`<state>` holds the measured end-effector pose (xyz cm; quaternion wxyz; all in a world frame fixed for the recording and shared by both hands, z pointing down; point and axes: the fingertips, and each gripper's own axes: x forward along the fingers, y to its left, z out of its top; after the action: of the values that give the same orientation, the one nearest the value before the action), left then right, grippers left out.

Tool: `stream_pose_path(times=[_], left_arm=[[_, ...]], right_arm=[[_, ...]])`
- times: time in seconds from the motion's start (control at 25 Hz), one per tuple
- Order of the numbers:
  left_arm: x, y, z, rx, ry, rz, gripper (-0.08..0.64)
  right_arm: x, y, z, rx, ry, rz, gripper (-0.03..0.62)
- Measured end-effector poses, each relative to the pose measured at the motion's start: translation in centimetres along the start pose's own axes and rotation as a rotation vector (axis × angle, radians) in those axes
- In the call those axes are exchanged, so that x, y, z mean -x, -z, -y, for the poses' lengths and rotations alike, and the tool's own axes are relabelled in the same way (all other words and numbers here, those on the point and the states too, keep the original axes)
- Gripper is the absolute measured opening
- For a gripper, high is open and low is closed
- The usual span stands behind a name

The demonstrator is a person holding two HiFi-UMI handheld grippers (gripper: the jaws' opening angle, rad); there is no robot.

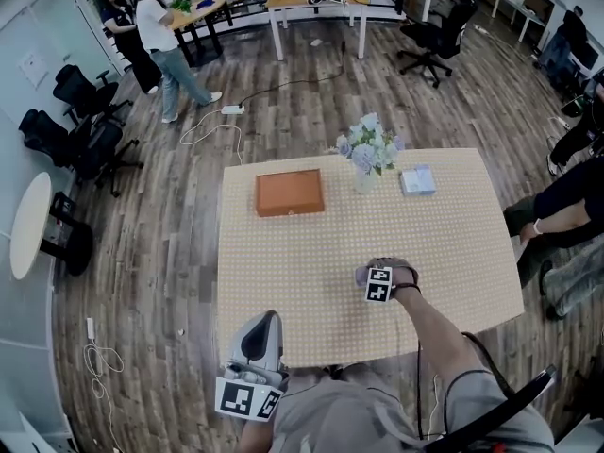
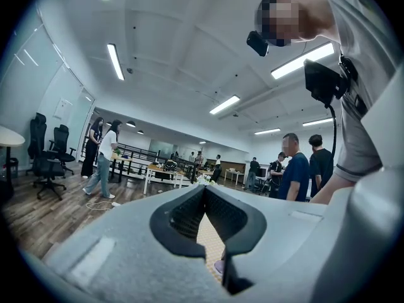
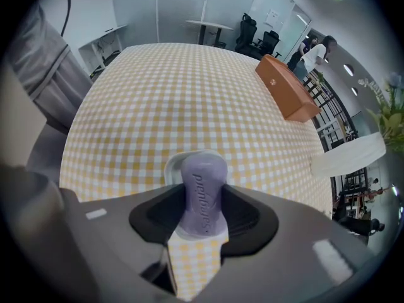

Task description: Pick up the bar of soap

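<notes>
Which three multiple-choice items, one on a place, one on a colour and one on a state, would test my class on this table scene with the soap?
1. In the head view, where on the table does the orange-brown box lie?
A. On the far half, left of the flowers
B. At the near edge
C. At the far right corner

2. What colour is the bar of soap?
A. Green
B. Purple
C. Yellow

3. How do the jaws of the right gripper stand?
A. Wide apart over bare cloth
B. Shut with nothing between them
C. Closed on the soap's two sides

Answers:
1 A: the box lies beside the flowers, away from the person.
2 B: the right gripper view shows the soap as purple.
3 C: both pads press on the soap's sides.
</notes>
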<state>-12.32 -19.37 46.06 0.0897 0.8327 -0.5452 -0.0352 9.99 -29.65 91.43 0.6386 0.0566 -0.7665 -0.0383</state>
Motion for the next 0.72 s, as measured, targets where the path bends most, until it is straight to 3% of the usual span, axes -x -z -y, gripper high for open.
stream_pose_path(times=[0.44,0.72], left_arm=[[-0.3,-0.3,0.2,-0.009,0.024,0.004,-0.009],[-1.4,-0.5,1.5,-0.015,0.079,0.014,-0.009]], right_arm=[[3.6,-0.9,1.1,-0.179,0.08,0.145,0.175],[10.8,-2.4,3.1,-0.502,0.202,0.448,0.176]])
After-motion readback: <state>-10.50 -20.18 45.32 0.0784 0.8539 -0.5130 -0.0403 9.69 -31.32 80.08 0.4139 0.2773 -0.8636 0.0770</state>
